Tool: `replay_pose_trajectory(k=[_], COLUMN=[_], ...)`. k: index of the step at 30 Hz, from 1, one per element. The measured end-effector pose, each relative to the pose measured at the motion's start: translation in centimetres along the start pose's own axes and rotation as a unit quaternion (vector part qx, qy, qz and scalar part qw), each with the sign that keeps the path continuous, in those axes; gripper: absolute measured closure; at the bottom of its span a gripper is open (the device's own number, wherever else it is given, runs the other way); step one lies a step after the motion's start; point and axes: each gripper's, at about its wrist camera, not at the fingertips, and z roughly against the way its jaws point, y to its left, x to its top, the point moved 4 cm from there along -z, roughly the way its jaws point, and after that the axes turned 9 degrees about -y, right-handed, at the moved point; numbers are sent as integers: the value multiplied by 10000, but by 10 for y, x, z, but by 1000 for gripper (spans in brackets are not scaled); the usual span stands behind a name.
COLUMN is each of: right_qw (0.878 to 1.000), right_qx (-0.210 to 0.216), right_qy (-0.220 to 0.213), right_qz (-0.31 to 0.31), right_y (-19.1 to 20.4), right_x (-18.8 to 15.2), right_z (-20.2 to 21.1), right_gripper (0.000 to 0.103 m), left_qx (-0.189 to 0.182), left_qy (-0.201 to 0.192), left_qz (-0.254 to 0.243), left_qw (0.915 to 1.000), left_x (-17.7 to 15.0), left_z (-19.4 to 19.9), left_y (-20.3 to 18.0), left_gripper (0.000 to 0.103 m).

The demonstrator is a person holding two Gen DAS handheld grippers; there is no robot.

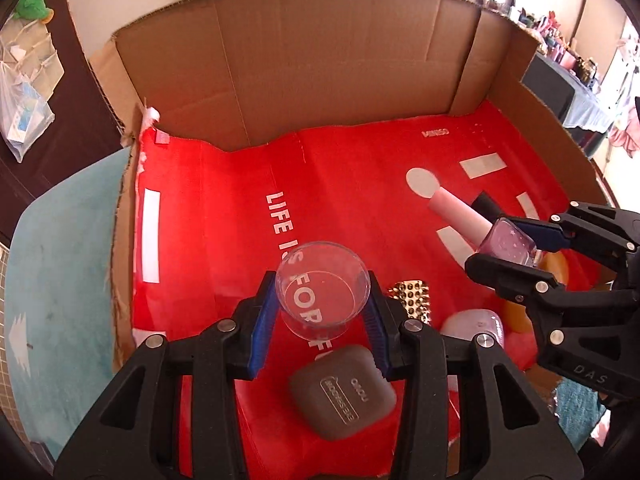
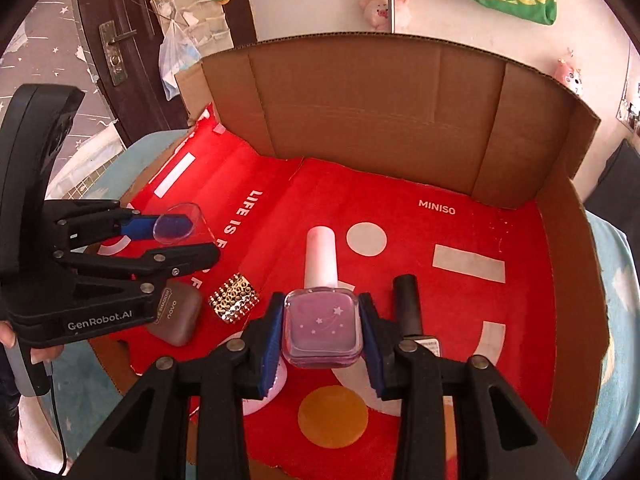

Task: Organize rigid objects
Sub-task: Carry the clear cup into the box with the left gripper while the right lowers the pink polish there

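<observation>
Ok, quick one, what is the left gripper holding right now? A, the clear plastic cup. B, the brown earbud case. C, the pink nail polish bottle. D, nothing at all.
A: the left gripper has its blue pads pressed on both sides of the clear plastic cup, while the brown earbud case lies on the red mat below, and the nail polish bottle sits in the right gripper.

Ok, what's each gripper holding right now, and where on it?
Left gripper clamps the clear plastic cup across its side walls. Right gripper clamps the pink nail polish bottle by its square glass body.
</observation>
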Motion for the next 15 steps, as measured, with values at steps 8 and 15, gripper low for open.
replay_pose_trajectory(k=[8,15], right_qw=[9993,9987], right_qx=[-76,-122], right_qy=[358,467], right_qz=[56,147], right_y=[1,3], right_x=[1,-1], right_z=[-25,-29], right_gripper=[65,65], left_qx=[-15,-69], left_qy=[164,239], left_qz=[103,62], left_qw=[9998,9997], left_x=[0,-3], left_z=[-17,-21], left_y=[3,2], left_gripper=[65,65])
